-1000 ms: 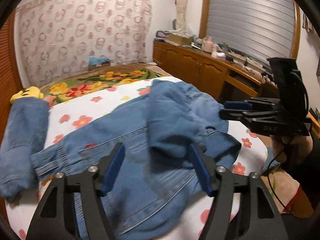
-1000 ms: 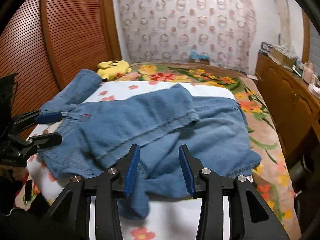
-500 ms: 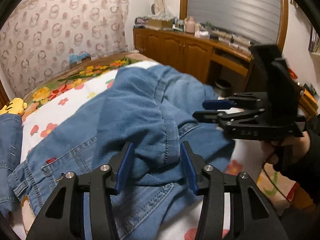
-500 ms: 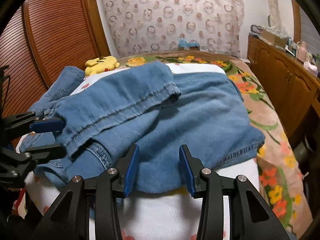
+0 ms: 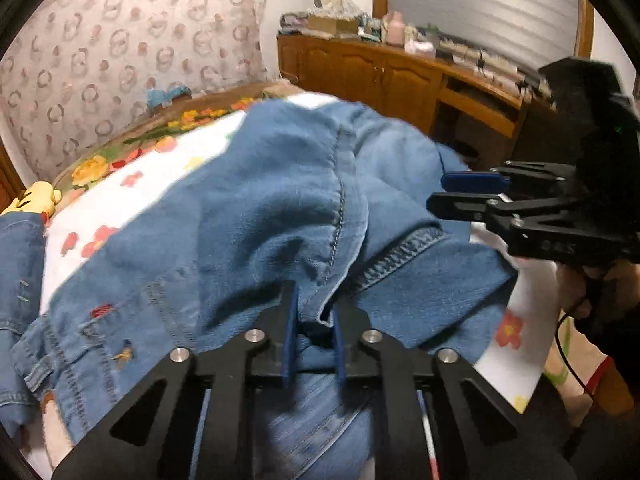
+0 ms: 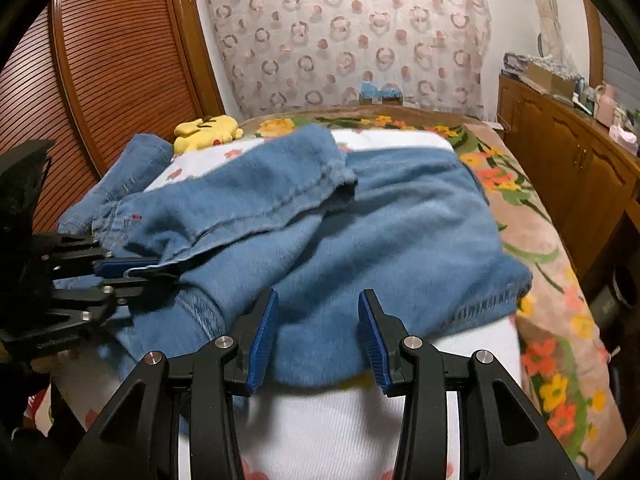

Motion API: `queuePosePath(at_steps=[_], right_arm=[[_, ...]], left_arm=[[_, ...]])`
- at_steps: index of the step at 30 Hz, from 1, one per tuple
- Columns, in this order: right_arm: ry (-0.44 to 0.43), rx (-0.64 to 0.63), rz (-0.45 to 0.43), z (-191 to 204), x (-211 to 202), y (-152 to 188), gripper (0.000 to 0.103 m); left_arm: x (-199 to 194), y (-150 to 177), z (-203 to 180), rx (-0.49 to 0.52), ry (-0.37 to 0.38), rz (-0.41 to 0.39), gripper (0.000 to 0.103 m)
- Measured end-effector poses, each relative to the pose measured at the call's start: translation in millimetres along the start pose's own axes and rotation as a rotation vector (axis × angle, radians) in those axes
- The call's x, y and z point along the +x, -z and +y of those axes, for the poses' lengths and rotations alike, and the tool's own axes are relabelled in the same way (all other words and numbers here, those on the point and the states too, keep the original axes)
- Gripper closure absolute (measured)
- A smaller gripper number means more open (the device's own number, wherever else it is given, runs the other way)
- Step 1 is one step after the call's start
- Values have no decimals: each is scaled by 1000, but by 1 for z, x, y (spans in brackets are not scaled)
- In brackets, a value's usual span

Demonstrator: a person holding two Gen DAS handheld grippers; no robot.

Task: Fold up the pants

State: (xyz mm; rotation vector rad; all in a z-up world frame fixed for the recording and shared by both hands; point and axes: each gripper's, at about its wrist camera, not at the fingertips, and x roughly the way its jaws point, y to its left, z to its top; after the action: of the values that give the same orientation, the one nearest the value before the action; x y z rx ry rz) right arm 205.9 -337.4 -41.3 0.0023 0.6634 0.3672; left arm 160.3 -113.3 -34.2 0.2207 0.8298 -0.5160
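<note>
A bunched fold of denim, at the stitched seam of a trouser leg, is caught between the blue pads of the left gripper (image 5: 314,334), whose jaws are closing and are now drawn narrow on the cloth; the right gripper (image 6: 316,336) is seen with its jaws about half apart, the near edge of the denim lying between and below the pads, and whether they press on it cannot be told. The pants (image 6: 360,216) are of faded blue denim with paler stitching along seams and hem; they are spread across the white flowered sheet (image 6: 320,420) of the bed (image 6: 556,312), one leg doubled back over the rest with its hem lying open toward the headboard, a small red tag showing near the waist at the left. A second blue denim garment (image 6: 132,164) is lain beside them near the slatted wardrobe (image 6: 100,80), just by a yellow plush toy (image 6: 208,130). No container is seen close enough for its contents to be told; small items on the wooden cabinet (image 5: 380,76) are too blurred to name. Against the frame of a second ago, the left jaws are seen far narrower and closer in on the fold, which then lay loose between wide pads; the right jaws are unchanged.
</note>
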Motion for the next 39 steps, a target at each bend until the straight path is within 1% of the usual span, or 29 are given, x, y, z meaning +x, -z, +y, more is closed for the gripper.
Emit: queuePosePath(at_steps=[2,6,8,10,13,15,16,17,19,25,27,30,35,39], right_arm=[[-1,-8,-15,-1,1,-13,60],[-18,-6,-41,-6,15,-40,60],[-45,8,-42,-10,25,-53,55],[-68,25,-21,-15,41,-63,53],[-46,37,36,-24,68,-68,53],[-65,57,75,-31,82,-69,53],[-81,69,82,-33,85,-71,55],[-99,77,82,-34,85,-72,71],[-139,65,50,-31,76,-77,86],[-217,-64,-24,7,41,-104,88],[-259,-109,-49,27,30,-116,88],[-305,-178,-67,60,21,-128,88],[-386,-270,-59,110,26,-134,88],[-433,-318,-37,144,45,-138,88]], left_arm=[[-9,0,7,-19,-6,-21,91],[-21,3,14,-42,-14,-49,91],[-22,2,17,-48,-12,-56,91],[-24,4,18,-46,-11,-61,91],[-23,7,20,-51,-6,-65,91],[-27,11,24,-58,-2,-71,93],[-29,11,23,-62,0,-78,94],[-35,12,24,-66,4,-91,94],[-45,15,27,-76,8,-115,96],[-88,30,40,-114,2,-195,96],[-106,41,50,-148,-7,-223,97],[-125,60,63,-193,-21,-243,97],[-144,92,77,-250,-41,-249,98],[-150,110,88,-294,-61,-240,98]])
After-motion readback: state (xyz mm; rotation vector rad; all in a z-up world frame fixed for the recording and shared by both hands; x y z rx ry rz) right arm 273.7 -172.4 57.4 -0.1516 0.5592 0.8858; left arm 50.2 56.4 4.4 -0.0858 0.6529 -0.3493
